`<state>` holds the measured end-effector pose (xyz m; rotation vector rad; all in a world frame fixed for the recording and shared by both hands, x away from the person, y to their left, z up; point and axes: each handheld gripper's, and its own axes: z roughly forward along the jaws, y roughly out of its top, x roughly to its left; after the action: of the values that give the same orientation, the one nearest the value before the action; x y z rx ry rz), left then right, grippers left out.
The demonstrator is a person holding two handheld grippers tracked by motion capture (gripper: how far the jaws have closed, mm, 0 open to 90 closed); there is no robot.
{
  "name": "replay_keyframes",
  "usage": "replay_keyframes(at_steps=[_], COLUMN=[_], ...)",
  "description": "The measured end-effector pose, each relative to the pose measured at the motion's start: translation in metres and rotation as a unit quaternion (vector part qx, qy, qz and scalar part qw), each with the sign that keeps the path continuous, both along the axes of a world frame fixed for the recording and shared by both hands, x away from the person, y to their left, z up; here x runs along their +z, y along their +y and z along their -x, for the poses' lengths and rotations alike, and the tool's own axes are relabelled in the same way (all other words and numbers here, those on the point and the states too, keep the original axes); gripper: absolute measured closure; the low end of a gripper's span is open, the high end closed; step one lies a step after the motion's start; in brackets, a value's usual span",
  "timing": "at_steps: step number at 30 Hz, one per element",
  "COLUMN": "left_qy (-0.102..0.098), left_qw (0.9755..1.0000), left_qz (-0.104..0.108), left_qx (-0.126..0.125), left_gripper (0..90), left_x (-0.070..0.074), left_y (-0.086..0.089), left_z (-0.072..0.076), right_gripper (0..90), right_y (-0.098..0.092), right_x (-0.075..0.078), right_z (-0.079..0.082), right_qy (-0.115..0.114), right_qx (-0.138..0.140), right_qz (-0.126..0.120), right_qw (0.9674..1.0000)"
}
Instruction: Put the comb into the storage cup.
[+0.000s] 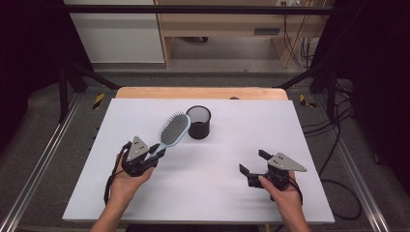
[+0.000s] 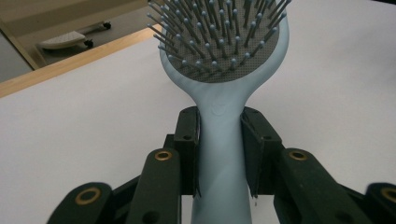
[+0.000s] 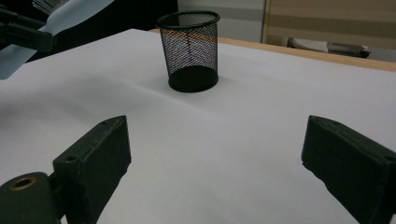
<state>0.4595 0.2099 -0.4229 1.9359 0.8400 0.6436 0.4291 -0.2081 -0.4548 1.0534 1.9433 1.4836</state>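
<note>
- Left gripper (image 1: 153,153) pinching hairbrush (image 1: 173,129) by handle, lifted, head just left of mesh cup (image 1: 199,122).
- Right gripper (image 1: 255,163) spread wide, idle near right.
- Probably next: tip brush handle-down into cup; needs regrip or rotation.

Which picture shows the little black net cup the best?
The right gripper view: the black mesh cup stands upright and whole ahead of the open right gripper, its netting clear. The high view shows the cup small, beside the hairbrush held in the left gripper. The left gripper view looks at the brush.

Even overhead light brightens the white table (image 1: 203,188), casting soft shadows (dark surroundings); nearest foreground slightly blurred.
</note>
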Motion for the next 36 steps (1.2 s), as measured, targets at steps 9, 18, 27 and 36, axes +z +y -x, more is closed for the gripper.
replay_keyframes(at_steps=[9, 18, 27, 36], left_qy=[-0.002, -0.01, -0.013, -0.027], left_qw=[0.9999, 0.9998, 0.9998, 0.9993], left_qz=[0.006, 0.012, 0.014, 0.024], left_qx=[-0.008, -0.009, -0.009, -0.009], left_gripper=[69.5, 69.5, 69.5, 69.5], left_x=[-0.004, -0.004, -0.005, -0.002], left_y=[-0.006, -0.006, -0.008, -0.014], left_z=[0.004, 0.006, 0.006, 0.009], right_gripper=[8.5, 9.3, 8.6, 6.7], right_y=[0.001, 0.007, 0.01, 0.02], right_x=[0.0, 0.0, 0.0, 0.004], right_z=[0.0, 0.0, 0.001, 0.002], right_qy=[0.02, 0.038, 0.036, 0.054], right_qx=[-0.013, -0.003, 0.001, 0.008], right_qz=[-0.016, -0.02, -0.019, -0.06], right_qw=[0.9996, 0.9991, 0.9992, 0.9967])
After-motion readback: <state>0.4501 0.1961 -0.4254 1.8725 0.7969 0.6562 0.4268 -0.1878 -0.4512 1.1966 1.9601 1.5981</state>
